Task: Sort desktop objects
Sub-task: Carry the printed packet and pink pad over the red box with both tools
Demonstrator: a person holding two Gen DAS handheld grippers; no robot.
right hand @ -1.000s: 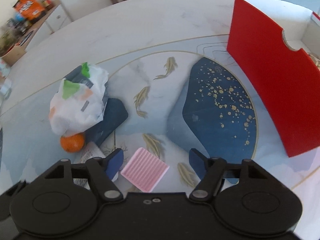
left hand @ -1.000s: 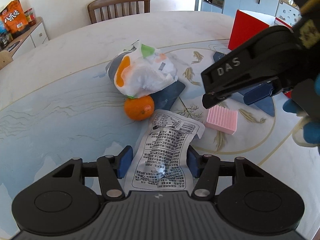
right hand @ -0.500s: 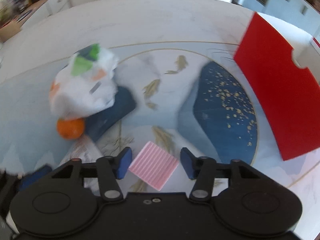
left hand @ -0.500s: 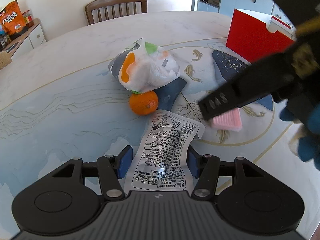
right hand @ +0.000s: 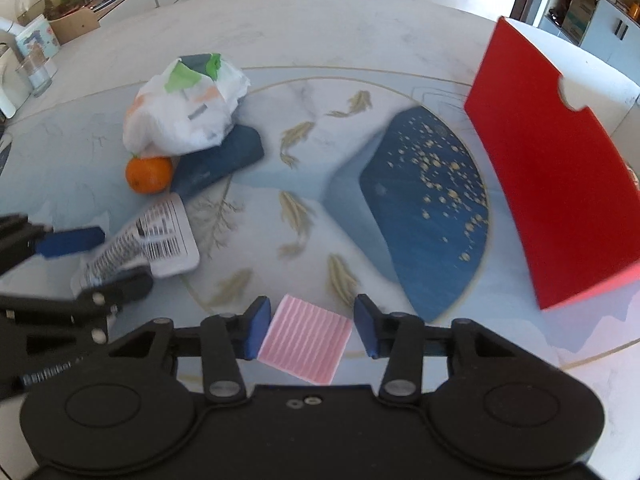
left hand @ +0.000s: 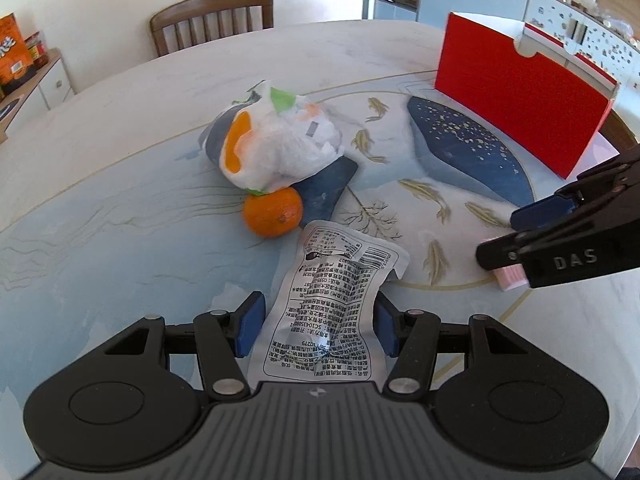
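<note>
Between my right gripper's (right hand: 306,332) closing jaws lies the pink pad (right hand: 306,344); I centre it before clamping; my left gripper (left hand: 318,328) clamps the printed packet (left hand: 332,312).

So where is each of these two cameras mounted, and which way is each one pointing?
Left wrist view: sits on the left gripper, looking forward and down over the printed silver packet between its blue fingers; the right gripper shows at right.
Right wrist view: sits on the right gripper, looking down at the pink ribbed pad its jaws are closing around; the left gripper shows at left.
Shared: orange, white plastic bag, red box, table.
</note>
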